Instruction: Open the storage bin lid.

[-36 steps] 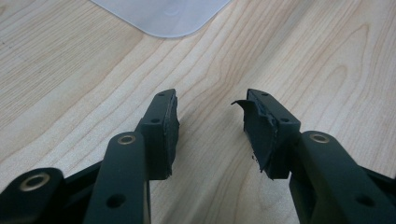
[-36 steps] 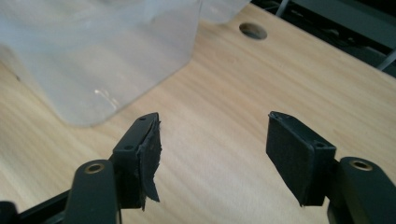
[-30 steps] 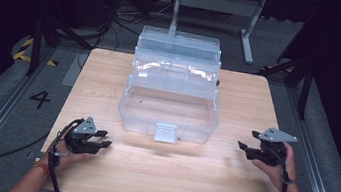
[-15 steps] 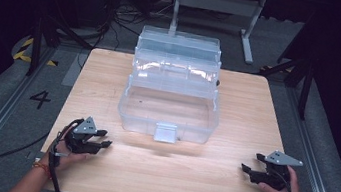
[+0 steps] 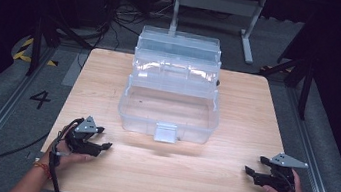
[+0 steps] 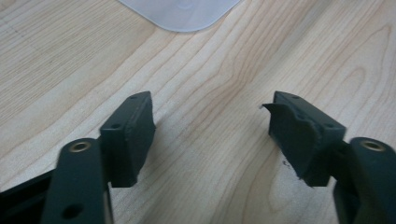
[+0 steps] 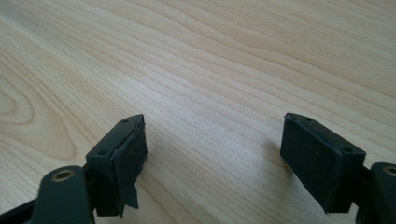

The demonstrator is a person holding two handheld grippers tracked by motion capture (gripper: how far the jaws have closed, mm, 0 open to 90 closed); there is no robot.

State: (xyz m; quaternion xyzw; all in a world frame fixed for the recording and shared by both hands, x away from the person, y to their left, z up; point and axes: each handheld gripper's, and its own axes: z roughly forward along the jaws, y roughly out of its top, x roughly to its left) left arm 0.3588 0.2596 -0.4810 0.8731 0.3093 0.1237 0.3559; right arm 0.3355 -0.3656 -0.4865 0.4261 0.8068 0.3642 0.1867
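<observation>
A clear plastic toolbox (image 5: 171, 93) stands open in the middle of the wooden table (image 5: 247, 112), its upper trays stepped back and its white latch (image 5: 165, 132) facing the front. My left gripper (image 5: 103, 143) rests low on the table at the front left, open, with bare wood between its jaws (image 6: 210, 135). A rounded white corner of the toolbox (image 6: 182, 11) peeks in at the top of the left gripper view. At the front right my right gripper (image 5: 249, 167) sits near the table edge, open and holding nothing (image 7: 212, 154).
Cables trail from both grippers off the front edge. A metal stand (image 5: 216, 4) rises behind the table. Floor rails run along both sides, with a painted number 4 (image 5: 39, 99) at the left. Bare wood lies in front of the toolbox between the grippers.
My right gripper has moved back toward the front edge of the table and lower, from beside the toolbox. The left gripper has stayed where it was.
</observation>
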